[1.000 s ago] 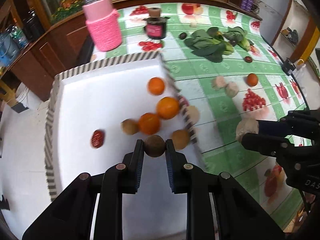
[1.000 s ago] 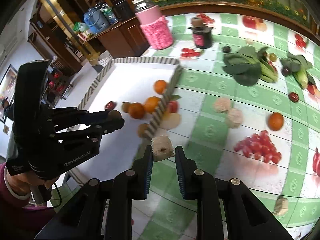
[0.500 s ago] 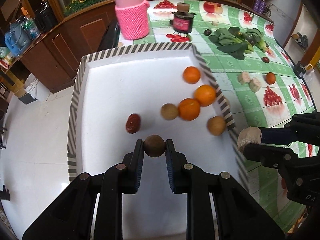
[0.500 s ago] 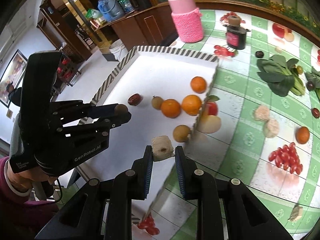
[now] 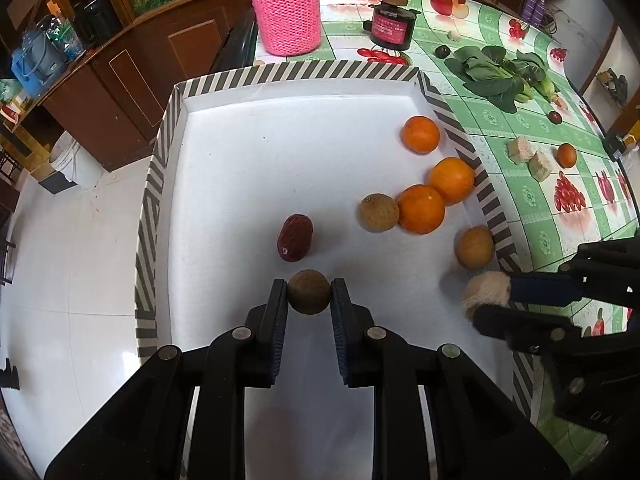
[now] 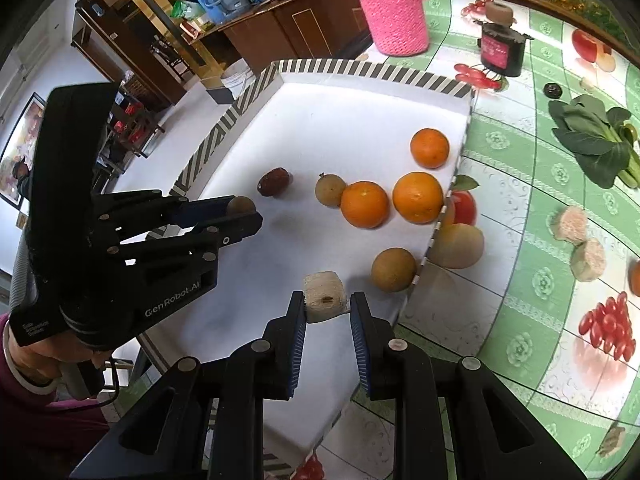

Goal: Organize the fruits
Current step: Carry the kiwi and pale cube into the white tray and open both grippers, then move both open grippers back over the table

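My left gripper (image 5: 309, 294) is shut on a small brown round fruit (image 5: 309, 291) and holds it over the near part of the white tray (image 5: 240, 168), close to a dark red date (image 5: 295, 237). My right gripper (image 6: 326, 305) is shut on a beige fruit chunk (image 6: 324, 296) over the tray's near right part; it also shows in the left wrist view (image 5: 486, 306). In the tray lie three oranges (image 5: 421, 209), a brown fruit (image 5: 378, 213) and another brown fruit (image 5: 474, 247).
The tray has a striped rim (image 5: 486, 200). On the green fruit-print tablecloth (image 6: 532, 208) lie two beige chunks (image 6: 578, 236), a small orange (image 5: 566, 155), leafy greens (image 5: 492, 72), a pink knitted jar (image 5: 286, 16) and a dark jar (image 5: 392, 26).
Both grippers have moved left from above the tray's right rim and tablecloth to over the tray's inside, each still holding its piece. The fruits in the tray have not moved.
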Demonstrator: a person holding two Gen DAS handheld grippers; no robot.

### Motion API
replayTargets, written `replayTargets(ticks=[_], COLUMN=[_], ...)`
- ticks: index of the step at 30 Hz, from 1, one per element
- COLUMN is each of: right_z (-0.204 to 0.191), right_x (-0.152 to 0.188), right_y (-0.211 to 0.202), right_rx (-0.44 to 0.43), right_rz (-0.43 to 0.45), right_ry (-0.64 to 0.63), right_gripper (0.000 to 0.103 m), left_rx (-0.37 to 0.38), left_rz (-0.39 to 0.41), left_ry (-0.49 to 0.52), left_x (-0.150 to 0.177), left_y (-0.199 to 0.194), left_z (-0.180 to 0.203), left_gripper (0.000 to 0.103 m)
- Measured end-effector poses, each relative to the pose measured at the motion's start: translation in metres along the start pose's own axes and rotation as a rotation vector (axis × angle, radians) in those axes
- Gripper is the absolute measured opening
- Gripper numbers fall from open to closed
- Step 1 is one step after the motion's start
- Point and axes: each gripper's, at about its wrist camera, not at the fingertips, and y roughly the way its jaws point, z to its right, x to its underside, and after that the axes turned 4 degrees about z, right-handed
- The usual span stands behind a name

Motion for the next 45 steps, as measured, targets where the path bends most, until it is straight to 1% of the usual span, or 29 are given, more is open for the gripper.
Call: replayTargets(ticks=[5,9,11,15,18,20,21,22,23,24,25,26,28,31,32,33,34,35,36,38,40,45], right_z=[0.001,0.005,0.006,0.005,0.003,0.002,0.002,0.003,0.004,0.005,0.006,0.008,0.012,0.016,0.018,0.019,0.022,0.026,0.029,0.037,0.046,0.074], right_x=[-0.005,-0.008,-0.009,-0.012,-0.013,-0.011,-0.01,-0.01,-0.009,-0.008,-0.007,-0.006,-0.005,0.0,0.001,0.003,0.004,0.006,0.008,0.014,0.02,0.041], right_y=[0.01,0.014,0.017,0.017,0.014,0.009,0.004,0.0,-0.004,-0.009,-0.014,-0.019,-0.026,-0.039,-0.043,-0.049,-0.053,-0.058,-0.061,-0.068,-0.074,-0.088], right_rx=[-0.002,0.012,0.018,0.027,0.033,0.039,0.04,0.045,0.054,0.07,0.069,0.072,0.097,0.111,0.111,0.119,0.128,0.14,0.158,0.196,0.23,0.277], right_rz=[-0.011,0.004,0.011,0.039,0.043,0.055,0.064,0.076,0.087,0.102,0.116,0.124,0.135,0.144,0.149,0.16,0.166,0.169,0.171,0.173,0.156,0.141], right_ry=[-0.001,0.01,0.013,0.01,-0.007,-0.017,-0.018,-0.018,-0.018,-0.016,-0.01,0.0,0.008,0.015,0.022,0.034,0.042,0.049,0.054,0.053,0.059,0.114], right_gripper=[0.022,0.023,0.025,0.025,0.027,0.032,0.034,0.041,0.049,0.053,0.054,0.058,0.063,0.068,0.068,0.068,0.069,0.073,0.075,0.076,0.078,0.079], left_rx=[-0.009,-0.015,-0.015,-0.025,-0.036,-0.047,-0.048,-0.049,-0.049,-0.048,-0.05,-0.056,-0.056,-0.047,-0.048,-0.048,-0.045,-0.039,-0.033,-0.02,-0.006,0.035], left_rz=[0.003,0.002,0.0,-0.001,-0.001,-0.002,-0.003,-0.004,-0.004,0.0,0.006,0.013,0.014,0.025,0.034,0.04,0.048,0.056,0.066,0.08,0.084,0.084], left_ry=[-0.006,-0.015,-0.019,-0.02,-0.029,-0.025,-0.026,-0.029,-0.03,-0.032,-0.032,-0.028,-0.026,-0.028,-0.024,-0.022,-0.021,-0.02,-0.019,-0.008,0.003,0.023], left_x=[-0.004,-0.007,-0.008,-0.009,-0.009,-0.009,-0.009,-0.009,-0.009,-0.009,-0.009,-0.009,-0.009,-0.011,-0.012,-0.013,-0.014,-0.015,-0.017,-0.02,-0.023,-0.026], left_y=[0.005,0.009,0.011,0.013,0.013,0.013,0.013,0.013,0.012,0.011,0.009,0.007,0.004,-0.002,-0.006,-0.008,-0.01,-0.013,-0.016,-0.021,-0.024,-0.026], left_z=[0.0,0.0,0.0,0.0,-0.002,-0.002,-0.002,-0.003,-0.003,-0.002,-0.002,-0.001,0.001,0.005,0.008,0.011,0.013,0.017,0.02,0.03,0.039,0.065], left_gripper=[0.019,0.019,0.019,0.019,0.019,0.02,0.025,0.037,0.044,0.055,0.058,0.058,0.059,0.06,0.06,0.063,0.07,0.073,0.076,0.076,0.076,0.075])
